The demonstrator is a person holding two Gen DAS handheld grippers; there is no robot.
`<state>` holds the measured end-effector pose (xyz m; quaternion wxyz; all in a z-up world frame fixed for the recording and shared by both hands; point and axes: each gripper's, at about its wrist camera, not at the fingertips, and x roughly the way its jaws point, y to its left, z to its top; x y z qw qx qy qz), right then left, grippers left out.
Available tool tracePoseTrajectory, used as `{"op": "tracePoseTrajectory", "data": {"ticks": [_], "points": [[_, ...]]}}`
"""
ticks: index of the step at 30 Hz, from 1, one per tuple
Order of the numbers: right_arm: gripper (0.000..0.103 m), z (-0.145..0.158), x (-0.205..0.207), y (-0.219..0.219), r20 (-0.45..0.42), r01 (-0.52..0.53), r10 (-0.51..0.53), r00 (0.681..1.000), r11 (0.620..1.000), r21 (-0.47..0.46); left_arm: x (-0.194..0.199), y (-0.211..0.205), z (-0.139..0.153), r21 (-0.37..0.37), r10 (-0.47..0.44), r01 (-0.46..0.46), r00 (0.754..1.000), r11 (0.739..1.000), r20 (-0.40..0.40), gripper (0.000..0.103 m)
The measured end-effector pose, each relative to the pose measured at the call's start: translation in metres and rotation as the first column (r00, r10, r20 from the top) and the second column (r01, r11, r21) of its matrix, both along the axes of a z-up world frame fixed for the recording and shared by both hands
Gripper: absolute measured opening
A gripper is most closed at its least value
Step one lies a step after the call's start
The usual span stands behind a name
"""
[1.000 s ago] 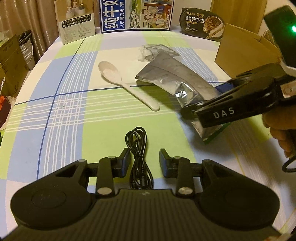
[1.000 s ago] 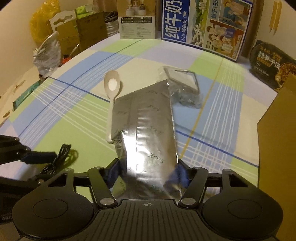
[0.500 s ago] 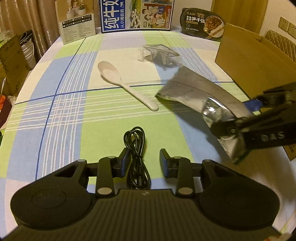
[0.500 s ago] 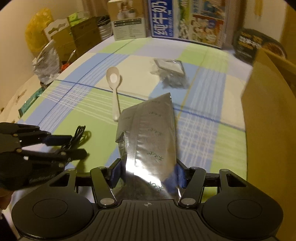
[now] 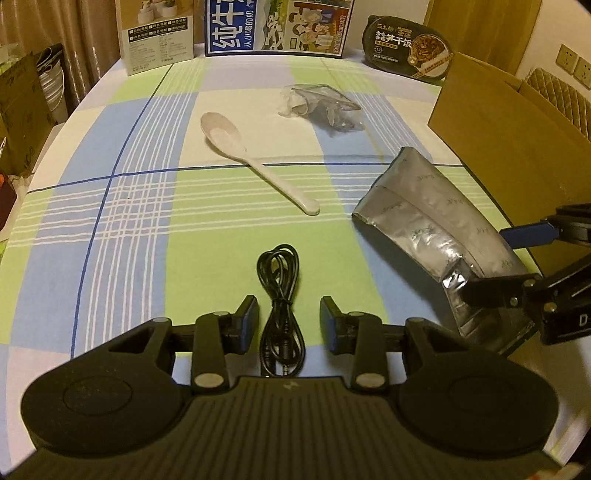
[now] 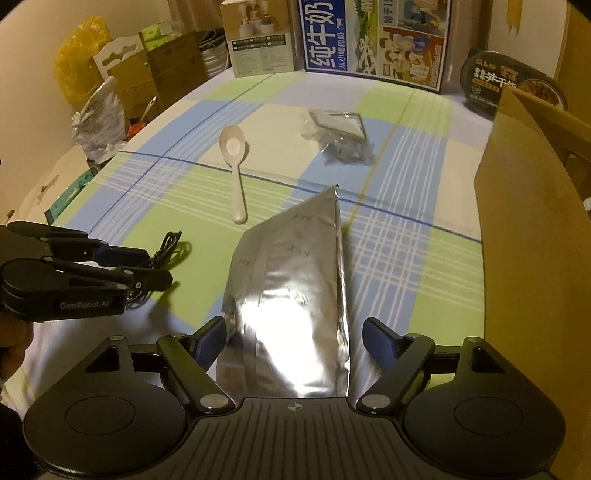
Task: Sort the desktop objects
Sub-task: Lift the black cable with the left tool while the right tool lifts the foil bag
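A silver foil pouch [image 6: 291, 295] lies between the fingers of my right gripper [image 6: 293, 339], whose jaws now stand apart from its sides; it also shows in the left wrist view [image 5: 436, 236] at the table's right edge. My left gripper [image 5: 289, 317] is open, its fingers on either side of a coiled black cable [image 5: 280, 295], low over the table. A white spoon [image 5: 255, 162] and a crumpled clear plastic bag [image 5: 321, 107] lie further back. The right gripper [image 5: 517, 262] appears at the right of the left wrist view.
An open cardboard box [image 6: 535, 206] stands at the right. A milk carton box [image 5: 277, 26], a white product box [image 5: 159, 37] and a black food bowl [image 5: 410, 48] line the back edge. Cardboard boxes and bags [image 6: 110, 85] stand off the table's left.
My right gripper carried the foil pouch to the right and back toward the near table edge, then opened its jaws. My left gripper stayed around the cable.
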<state>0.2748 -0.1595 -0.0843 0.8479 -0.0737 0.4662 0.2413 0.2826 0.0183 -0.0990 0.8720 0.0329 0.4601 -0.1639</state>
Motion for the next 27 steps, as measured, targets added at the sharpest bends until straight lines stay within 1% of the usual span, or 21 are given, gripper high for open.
{"op": "tracePoseTrajectory", "data": {"ticks": [6,11,16,19,20,22,23,27], "points": [[0.082,0.000,0.004,-0.001,0.003,-0.008,0.008,1.000,1.000,-0.006,0.007,0.008,0.001,-0.026,0.016,-0.017,1.000,1.000,-0.026,0.031],[0.082,0.000,0.005,0.000,0.005,-0.008,0.008,1.000,1.000,-0.002,0.007,0.001,0.000,0.013,-0.005,0.005,1.000,1.000,-0.011,0.031],[0.082,-0.001,0.005,0.000,0.006,-0.014,0.014,1.000,1.000,-0.002,0.011,-0.001,-0.001,0.008,0.000,0.000,1.000,1.000,-0.003,0.031],[0.082,-0.001,0.005,0.001,0.004,-0.017,0.017,1.000,1.000,-0.001,0.009,-0.004,-0.002,0.028,-0.009,0.009,1.000,1.000,0.005,0.030],[0.082,-0.001,0.005,0.001,0.005,-0.020,0.020,1.000,1.000,-0.002,0.009,-0.006,-0.002,0.042,-0.017,0.016,1.000,0.999,0.008,0.028],[0.082,-0.001,0.005,0.003,0.012,-0.031,0.031,0.999,0.999,-0.008,0.007,-0.008,-0.001,0.070,-0.027,0.025,0.999,0.997,0.019,0.017],[0.082,-0.001,0.005,0.003,0.015,-0.034,0.035,0.999,0.999,-0.011,0.008,-0.007,-0.001,0.063,-0.026,0.025,1.000,0.998,0.016,0.012],[0.082,-0.003,0.009,0.003,0.013,-0.038,0.038,0.999,0.999,-0.004,0.008,-0.005,-0.001,0.042,-0.017,0.017,1.000,0.999,0.010,0.011]]}}
